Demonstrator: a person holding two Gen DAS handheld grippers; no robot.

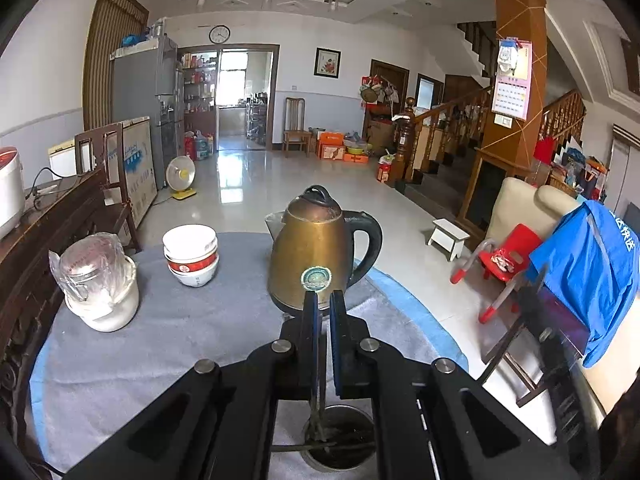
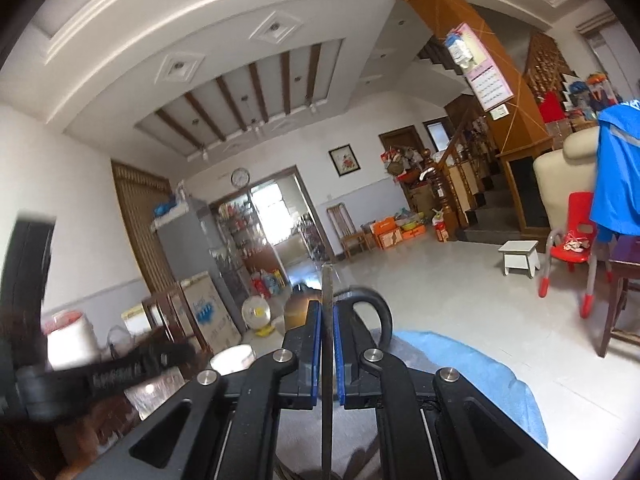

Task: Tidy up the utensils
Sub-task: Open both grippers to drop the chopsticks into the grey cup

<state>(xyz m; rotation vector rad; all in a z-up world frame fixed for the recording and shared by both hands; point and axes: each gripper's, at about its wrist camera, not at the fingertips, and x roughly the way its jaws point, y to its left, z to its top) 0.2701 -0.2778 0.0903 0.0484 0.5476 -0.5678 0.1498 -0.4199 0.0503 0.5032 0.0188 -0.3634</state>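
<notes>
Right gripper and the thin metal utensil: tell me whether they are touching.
Touching. The right wrist view shows the thin metal utensil squeezed between the blue pads of the right gripper, with no gap on either side.

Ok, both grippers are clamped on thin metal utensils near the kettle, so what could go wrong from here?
1. The left gripper holds a thin utensil whose lower end seems to sit in the metal cup; a sideways pull could tip the cup.
2. The kettle stands close ahead of that gripper and could get knocked.
3. The right gripper pinches a slim utensil that offers little to grip, so it may pivot or slip.
</notes>
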